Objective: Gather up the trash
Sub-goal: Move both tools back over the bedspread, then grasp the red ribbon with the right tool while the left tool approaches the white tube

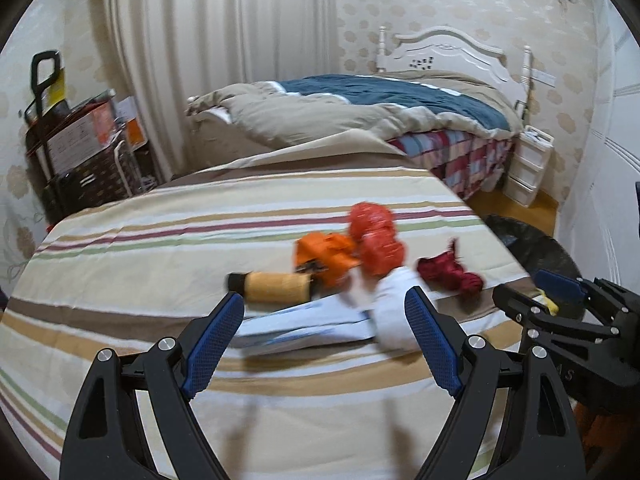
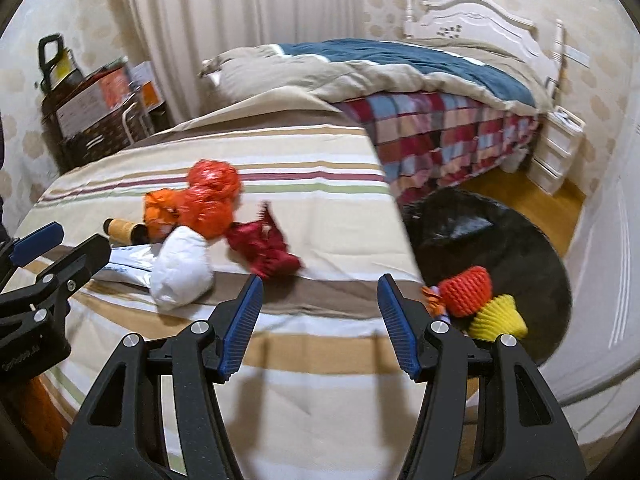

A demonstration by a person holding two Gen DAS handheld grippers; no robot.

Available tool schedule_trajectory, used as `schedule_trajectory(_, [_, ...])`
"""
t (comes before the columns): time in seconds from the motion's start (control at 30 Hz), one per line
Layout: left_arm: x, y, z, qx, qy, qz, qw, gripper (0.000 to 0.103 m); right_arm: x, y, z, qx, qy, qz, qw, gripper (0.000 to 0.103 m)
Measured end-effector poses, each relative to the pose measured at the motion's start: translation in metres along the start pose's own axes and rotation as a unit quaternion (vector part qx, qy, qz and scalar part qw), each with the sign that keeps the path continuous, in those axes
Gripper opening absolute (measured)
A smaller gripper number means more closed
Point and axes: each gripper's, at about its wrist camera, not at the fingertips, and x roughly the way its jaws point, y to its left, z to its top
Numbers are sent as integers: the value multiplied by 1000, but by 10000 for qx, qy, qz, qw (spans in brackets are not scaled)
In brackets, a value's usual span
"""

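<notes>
Trash lies on the striped sheet [image 1: 160, 248]: a tan cardboard tube [image 1: 276, 287], an orange wrapper [image 1: 324, 258], two crumpled orange-red bags [image 1: 374, 236], a dark red wrapper [image 1: 448, 270], a white wad [image 1: 394, 312] and a flat white packet [image 1: 304, 326]. My left gripper [image 1: 324, 312] is open, just short of the packet and wad. My right gripper [image 2: 320, 300] is open and empty over the sheet's near right edge, close to the red wrapper [image 2: 264, 250]. A black bin bag [image 2: 500, 248] on the floor holds a red [image 2: 466, 290] and a yellow foam net [image 2: 498, 318].
A second bed [image 1: 380, 108] with beige and blue quilt stands behind. White drawers [image 1: 528, 164] sit by its headboard. A trolley with boxes [image 1: 76, 140] stands at the far left wall. Wooden floor [image 2: 540, 204] shows right of the bed.
</notes>
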Motion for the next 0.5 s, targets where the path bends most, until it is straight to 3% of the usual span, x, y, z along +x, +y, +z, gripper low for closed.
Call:
schedule_trajectory(0.33, [7, 35, -15, -269, 251, 133, 9992, 82, 37, 25, 19, -180, 318, 17, 9993, 58])
schedule_trajectory(0.4, [8, 38, -17, -281, 282, 101, 9992, 82, 43, 28, 20, -207, 427, 47, 9989, 51])
schedule_trajectory(0.43, [9, 39, -18, -271, 308, 62, 9991, 82, 46, 29, 21, -218, 483, 65, 9986, 41])
schedule_trajectory(0.5, [10, 39, -19, -245, 336, 39, 9991, 83, 48, 29, 20, -223, 545, 91, 9982, 35])
